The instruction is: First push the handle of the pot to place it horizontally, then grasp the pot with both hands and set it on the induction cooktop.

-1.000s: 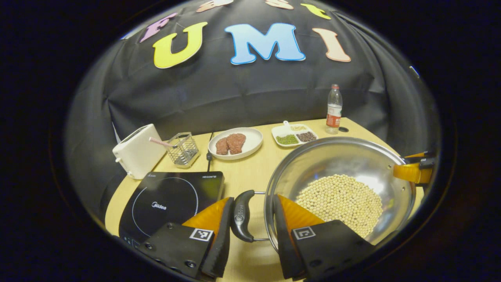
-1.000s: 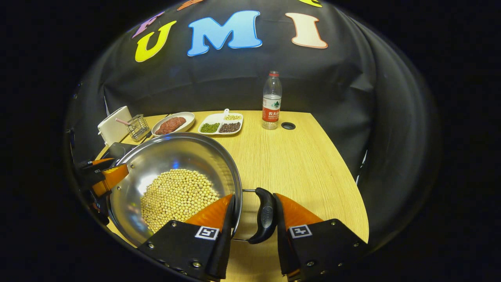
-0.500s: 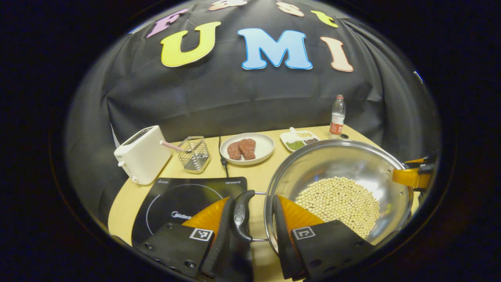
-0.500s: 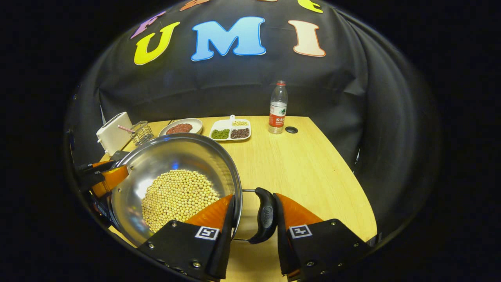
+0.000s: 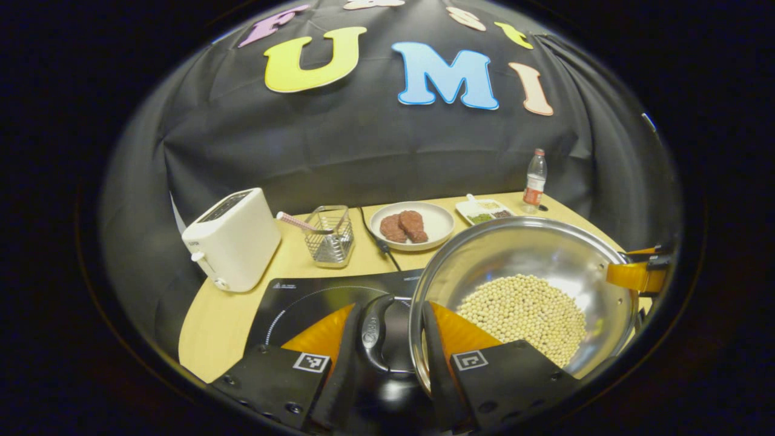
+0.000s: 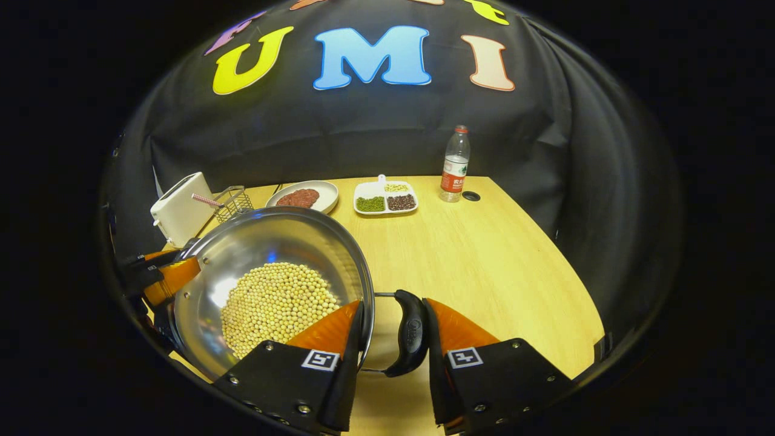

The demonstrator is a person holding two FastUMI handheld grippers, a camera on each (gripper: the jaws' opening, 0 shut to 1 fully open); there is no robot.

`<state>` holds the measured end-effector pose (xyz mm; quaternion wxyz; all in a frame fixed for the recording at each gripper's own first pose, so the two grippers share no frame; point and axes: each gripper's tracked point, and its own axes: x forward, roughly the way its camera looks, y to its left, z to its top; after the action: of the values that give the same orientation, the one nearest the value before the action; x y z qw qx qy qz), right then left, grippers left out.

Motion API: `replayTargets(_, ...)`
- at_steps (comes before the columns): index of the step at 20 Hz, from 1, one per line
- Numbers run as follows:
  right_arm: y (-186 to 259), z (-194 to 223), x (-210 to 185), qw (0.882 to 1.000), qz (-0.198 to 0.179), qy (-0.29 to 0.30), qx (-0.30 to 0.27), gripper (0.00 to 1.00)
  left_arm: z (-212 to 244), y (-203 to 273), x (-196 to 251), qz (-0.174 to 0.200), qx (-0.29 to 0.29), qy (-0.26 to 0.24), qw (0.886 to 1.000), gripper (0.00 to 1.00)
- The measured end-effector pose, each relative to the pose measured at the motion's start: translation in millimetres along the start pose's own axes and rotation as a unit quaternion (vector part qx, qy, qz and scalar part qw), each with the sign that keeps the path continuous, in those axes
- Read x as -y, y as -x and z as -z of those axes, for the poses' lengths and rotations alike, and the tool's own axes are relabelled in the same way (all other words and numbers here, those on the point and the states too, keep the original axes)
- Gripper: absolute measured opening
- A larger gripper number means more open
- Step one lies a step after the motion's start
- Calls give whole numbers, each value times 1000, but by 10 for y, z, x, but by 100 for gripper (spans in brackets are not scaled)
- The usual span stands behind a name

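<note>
Plainly, a wooden table [image 6: 484,254] carries the scene, with the black cooktop [image 5: 303,297] near its left end. The pot [image 5: 527,260], a wide steel bowl, is held above the table between the two grippers, and in the left gripper view its left edge is seen over the cooktop's right part. A broad heap of beans [image 5: 524,312] lies in its bottom.

The pot is judged stiff but weighty with that load, and its polished wall is judged slippery, so it is best taken by the two black side handles, not by the rim. The loose beans are likely to slide if the pot is tipped, so it should be kept level.

The left handle [image 5: 372,330] is seen between the orange fingers of the left gripper [image 5: 384,339]. The near finger seems to touch it, but a gap shows on the pot side, so a firm clamp cannot be confirmed. The right handle [image 6: 412,333] stands between the fingers of the right gripper [image 6: 393,336]. One finger lies against it, the other nearer the rim, and whether both press cannot be told.
</note>
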<state>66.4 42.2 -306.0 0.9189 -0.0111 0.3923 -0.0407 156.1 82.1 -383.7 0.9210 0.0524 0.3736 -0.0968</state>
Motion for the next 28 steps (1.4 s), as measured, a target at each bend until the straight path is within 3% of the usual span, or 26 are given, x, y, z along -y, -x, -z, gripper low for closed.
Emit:
replayTargets(5,-19,17,-450,1000,1,-10,-4,51,18,-38,-476,1,1,-5,1000,55)
replayTargets(10,-86,-40,-904,1000,-14,-1,-5,50,68,-40,-942,-15,-1,3,1000,63)
replayTargets(11,-106,-57,-999,1000,-18,1,-4,51,81,-38,-1040,-19,-2,6,1000,55)
replayTargets(12,-123,-78,-1089,1000,-23,3,-4,51,94,-29,-1136,-24,-2,8,1000,55)
replayTargets(16,-221,-132,-1444,999,-44,10,-6,50,156,-26,-1516,-45,-6,15,999,63)
replayTargets(18,-264,-136,-1589,999,-53,12,-7,51,188,-29,-1661,-52,-9,18,998,55)
replayTargets(23,-328,-133,-1830,998,-66,7,-12,50,207,-72,-1916,-65,-12,17,998,60)
replayTargets(24,-337,-134,-1859,998,-68,6,-13,50,207,-80,-1945,-68,-12,17,997,56)
replayTargets(25,-342,-139,-1882,998,-69,6,-13,50,216,-86,-1971,-69,-12,18,997,61)
replayTargets(26,-345,-136,-1896,997,-70,7,-13,50,226,-90,-1984,-70,-12,20,997,58)
replayTargets(28,-340,-120,-1897,997,-70,7,-13,50,237,-85,-2000,-71,-9,22,997,62)
